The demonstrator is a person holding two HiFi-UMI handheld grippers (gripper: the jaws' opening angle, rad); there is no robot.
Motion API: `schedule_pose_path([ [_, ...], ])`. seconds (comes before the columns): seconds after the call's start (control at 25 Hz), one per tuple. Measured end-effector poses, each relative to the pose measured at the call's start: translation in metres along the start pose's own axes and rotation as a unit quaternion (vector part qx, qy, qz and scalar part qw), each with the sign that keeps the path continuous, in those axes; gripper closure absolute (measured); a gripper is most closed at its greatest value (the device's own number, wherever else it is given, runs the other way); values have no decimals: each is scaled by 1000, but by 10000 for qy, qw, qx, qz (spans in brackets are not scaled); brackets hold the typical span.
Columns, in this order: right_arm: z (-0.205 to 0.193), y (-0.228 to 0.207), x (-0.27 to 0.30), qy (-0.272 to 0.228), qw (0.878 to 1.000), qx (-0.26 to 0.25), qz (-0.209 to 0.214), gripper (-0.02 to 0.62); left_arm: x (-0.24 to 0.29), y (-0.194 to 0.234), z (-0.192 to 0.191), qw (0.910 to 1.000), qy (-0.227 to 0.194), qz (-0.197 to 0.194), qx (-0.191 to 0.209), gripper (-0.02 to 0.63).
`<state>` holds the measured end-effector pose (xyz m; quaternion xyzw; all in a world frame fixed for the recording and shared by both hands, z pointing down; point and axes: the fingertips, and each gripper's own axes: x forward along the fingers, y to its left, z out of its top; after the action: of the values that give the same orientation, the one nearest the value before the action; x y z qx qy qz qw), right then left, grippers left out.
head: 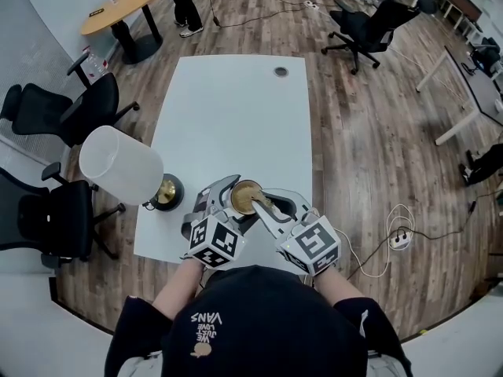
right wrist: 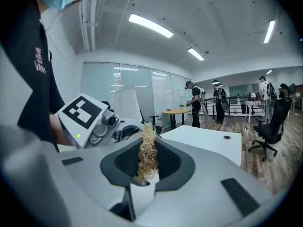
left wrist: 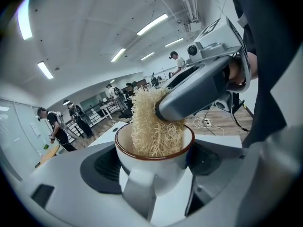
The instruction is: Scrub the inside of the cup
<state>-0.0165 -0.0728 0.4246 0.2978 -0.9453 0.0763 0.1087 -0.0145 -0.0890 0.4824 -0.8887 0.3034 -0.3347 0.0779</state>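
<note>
A white cup (left wrist: 156, 167) with a brown rim is clamped between the jaws of my left gripper (left wrist: 158, 174), held just above the near edge of the white table (head: 228, 116). In the head view the cup (head: 245, 197) shows its tan inside. A pale straw-coloured fibre scrubber (left wrist: 152, 122) is stuffed down into the cup. My right gripper (right wrist: 144, 171) is shut on that scrubber (right wrist: 147, 152), and its grey jaws reach in over the cup's rim from the right (head: 263, 206). The left gripper (head: 228, 199) sits left of the cup.
A table lamp with a large white shade (head: 119, 163) and dark round base (head: 167, 192) stands at the table's near left corner. A small dark disc (head: 280, 71) lies at the far end. Black office chairs (head: 67, 108) stand left; cables and a power strip (head: 399, 236) lie on the floor right.
</note>
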Motion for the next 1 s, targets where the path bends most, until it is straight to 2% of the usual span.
schedule_pose_path([
  [0.12,-1,7,0,64,9999,66,137,525,1,1,-1,10000,-26,-13,-80,198],
  [0.28,5,16,3,-95,9988,340,337,525,1,0,-1,9999,-40,-36,-137,198],
  [0.52,10,-7,2,-124,9996,244,-97,525,0,-10,10,9996,-229,-112,-73,198],
  [0.68,4,-10,-2,-15,9996,231,-170,525,1,-8,11,9997,-211,-103,-28,198],
  [0.8,-1,-4,-3,64,9997,235,-56,525,2,-4,8,9999,-152,-69,15,198],
  [1.0,-1,14,0,-12,9983,456,362,526,2,-7,6,9998,-144,-127,-66,198],
])
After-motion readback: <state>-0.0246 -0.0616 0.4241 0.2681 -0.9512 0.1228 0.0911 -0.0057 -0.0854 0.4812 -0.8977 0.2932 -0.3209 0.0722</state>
